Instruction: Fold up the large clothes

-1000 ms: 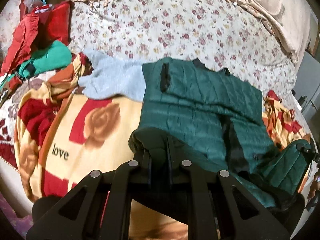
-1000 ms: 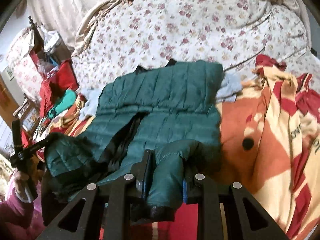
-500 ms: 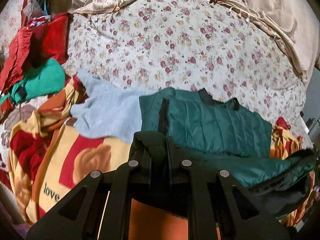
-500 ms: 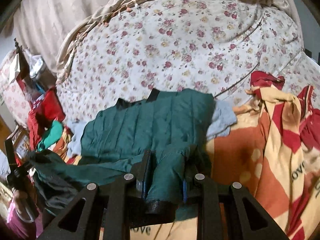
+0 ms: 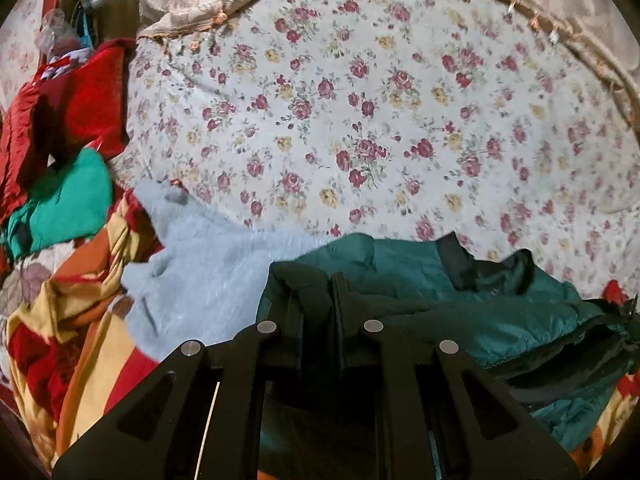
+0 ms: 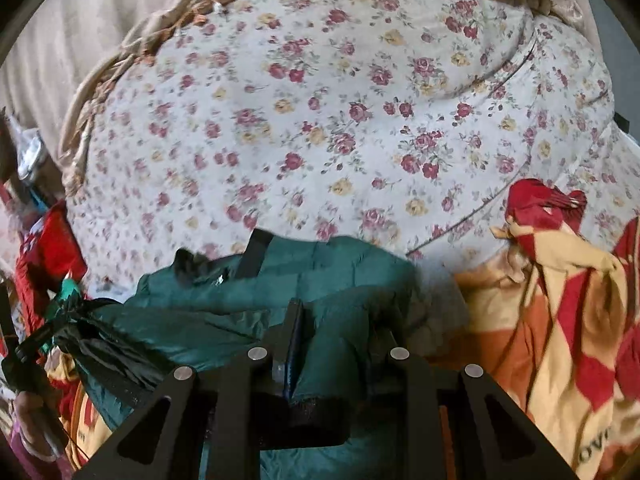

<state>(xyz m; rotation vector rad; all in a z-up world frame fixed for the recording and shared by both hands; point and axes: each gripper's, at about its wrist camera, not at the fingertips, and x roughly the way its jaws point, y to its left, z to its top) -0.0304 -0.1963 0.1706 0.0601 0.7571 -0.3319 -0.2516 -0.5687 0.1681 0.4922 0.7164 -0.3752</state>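
Green quilted jacket [image 5: 500, 320] lies on the bed, partly over a pale grey fleece garment [image 5: 216, 264] and a red-and-yellow patterned blanket [image 6: 560, 312], in front of the floral bedspread [image 5: 360, 120]. Left gripper [image 5: 316, 300] is clamped on a dark fold of the jacket's near edge; right gripper [image 6: 340, 332] is clamped on a thicker padded roll of the same edge. Both corners are raised and the jacket's far part, with its dark collar [image 6: 250, 256], rests on the bed. Fold step appears under way, though blur hides the exact crease. Risks: slippery padding may slide from the narrow left pinch; uneven travel of the hands would skew the fold; the fleece beneath could drag along.
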